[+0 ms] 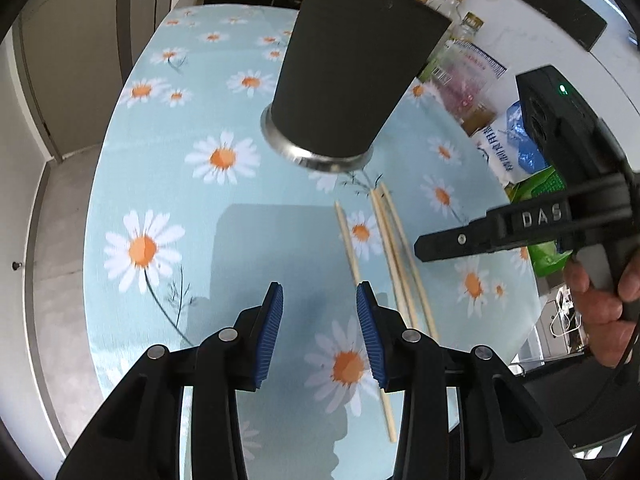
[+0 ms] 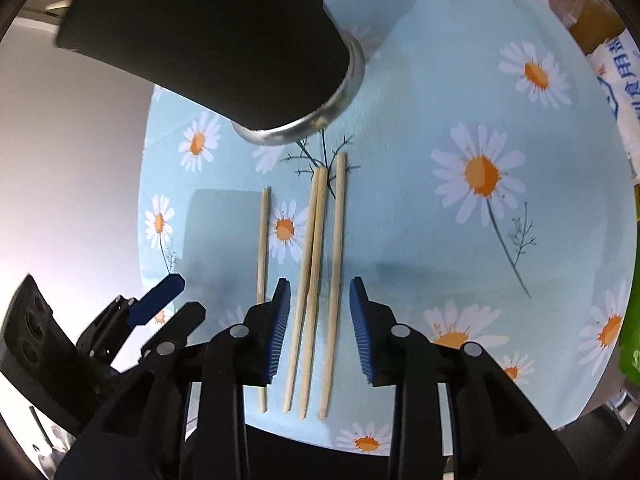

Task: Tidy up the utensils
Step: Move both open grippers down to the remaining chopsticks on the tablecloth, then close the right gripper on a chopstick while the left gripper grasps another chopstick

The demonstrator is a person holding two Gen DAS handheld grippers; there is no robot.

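Four chopsticks (image 2: 316, 288) are lying flat on the daisy tablecloth (image 2: 480, 240), running roughly parallel from near the cup (image 2: 208, 36) toward the table's near edge. One is sitting apart on the left; two are touching along part of their length in the middle; the fourth is lying just right of them.

The black cup is standing upright on a silver base ring (image 2: 320, 120), just beyond the far tips of the chopsticks and not touching them.

The right gripper (image 2: 319, 320) is hovering over the chopsticks with its blue pads (image 2: 280, 332) spread wide and gripping nothing; the three right-hand sticks are showing between its fingers, and the lone stick is passing behind its left finger. Whether the pads are touching the cloth cannot be told.

The left gripper (image 1: 319, 332) is also released, jaws apart and holding nothing, over bare cloth just left of the chopsticks (image 1: 394, 256). In its view the right gripper (image 1: 424, 248) is coming in from the right, held in a hand (image 1: 600, 304).

Bottles (image 1: 460, 12) and packets (image 1: 504, 148) are crowding the far right side of the table, well apart from the chopsticks.
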